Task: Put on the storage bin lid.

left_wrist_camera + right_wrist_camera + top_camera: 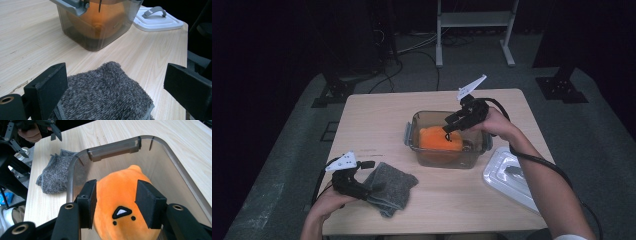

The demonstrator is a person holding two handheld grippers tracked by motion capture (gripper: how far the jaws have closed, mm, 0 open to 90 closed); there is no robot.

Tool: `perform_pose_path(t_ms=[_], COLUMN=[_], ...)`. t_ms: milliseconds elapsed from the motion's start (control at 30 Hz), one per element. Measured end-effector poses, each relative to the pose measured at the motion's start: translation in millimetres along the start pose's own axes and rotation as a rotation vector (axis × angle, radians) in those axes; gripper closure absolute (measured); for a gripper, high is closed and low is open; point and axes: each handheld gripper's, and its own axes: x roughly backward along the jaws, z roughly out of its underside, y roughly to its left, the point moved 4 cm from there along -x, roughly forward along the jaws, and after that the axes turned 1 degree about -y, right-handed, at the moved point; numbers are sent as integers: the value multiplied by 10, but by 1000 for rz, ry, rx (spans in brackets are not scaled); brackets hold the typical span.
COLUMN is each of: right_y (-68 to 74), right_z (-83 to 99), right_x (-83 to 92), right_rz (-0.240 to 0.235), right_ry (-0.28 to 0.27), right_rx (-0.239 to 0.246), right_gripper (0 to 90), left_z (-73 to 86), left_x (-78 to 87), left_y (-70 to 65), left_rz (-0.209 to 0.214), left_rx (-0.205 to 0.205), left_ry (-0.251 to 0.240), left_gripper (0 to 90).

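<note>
Right tool (116,203) clamps orange plush (120,202) inside clear bin (424,152); left tool (115,85) released over grey cloth (105,95), white lid (507,177) beside bin on surface (372,115)

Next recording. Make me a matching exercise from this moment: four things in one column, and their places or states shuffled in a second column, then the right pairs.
Things:
1. orange plush toy
2. grey cloth
3. white lid
4. left gripper

Places or states:
A. flat on the table, right of the clear container
B. jaws wide apart over the cloth
C. inside the clear container, between the right gripper's jaws
D. folded on the table, near the front edge

Pairs: 1-C, 2-D, 3-A, 4-B
</note>
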Motion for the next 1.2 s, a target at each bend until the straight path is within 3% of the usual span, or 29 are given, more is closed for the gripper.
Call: perform_pose_path(t_ms=[433, 1200], right_y=[68, 106], right_z=[12, 248], right_x=[260, 629], right_rz=[26, 63], right_ry=[-19, -56], right_rx=[6, -27], right_gripper=[473, 441], left_z=[1, 3], left_x=[-3, -12], left_y=[3, -2], left_rz=[1, 2], left_rx=[-3, -6], left_ry=[2, 7], left_gripper=[44, 44])
